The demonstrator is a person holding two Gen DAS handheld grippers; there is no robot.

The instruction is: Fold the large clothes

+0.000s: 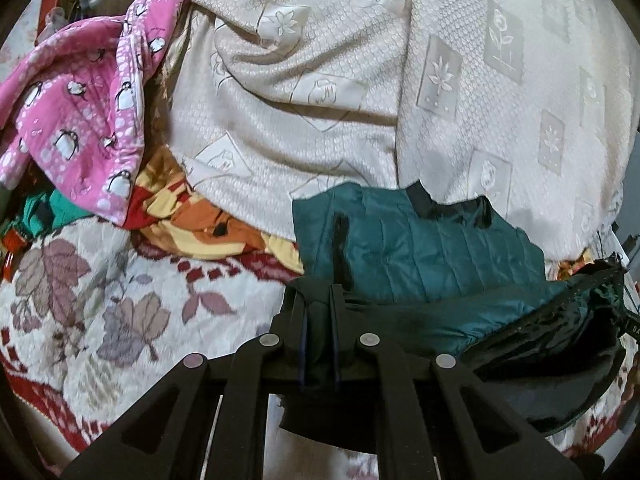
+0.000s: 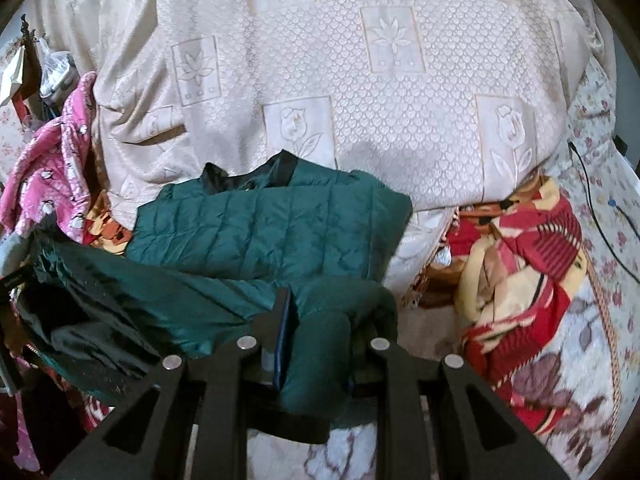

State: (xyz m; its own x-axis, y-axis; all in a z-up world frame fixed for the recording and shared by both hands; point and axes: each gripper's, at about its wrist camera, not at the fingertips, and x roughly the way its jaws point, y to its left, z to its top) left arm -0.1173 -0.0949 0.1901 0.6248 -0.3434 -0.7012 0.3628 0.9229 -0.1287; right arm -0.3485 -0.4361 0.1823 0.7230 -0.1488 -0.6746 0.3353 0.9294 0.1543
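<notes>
A teal quilted jacket [image 1: 424, 252] with a black lining lies partly folded on the bed; it also shows in the right wrist view [image 2: 272, 228]. My left gripper [image 1: 320, 300] is shut on the jacket's near left edge. My right gripper [image 2: 320, 312] is shut on a thick fold of the jacket's near right edge. The near hem hangs between the two grippers, and its dark lining sags at the right of the left view and the left of the right view.
A cream embossed bedspread [image 2: 360, 92] covers the bed behind the jacket. A pink penguin-print garment [image 1: 80, 112] lies at the far left. A red and yellow blanket [image 2: 528, 256] is bunched at the right. A floral blanket [image 1: 100, 300] lies underneath. A black cable [image 2: 596, 216] runs at far right.
</notes>
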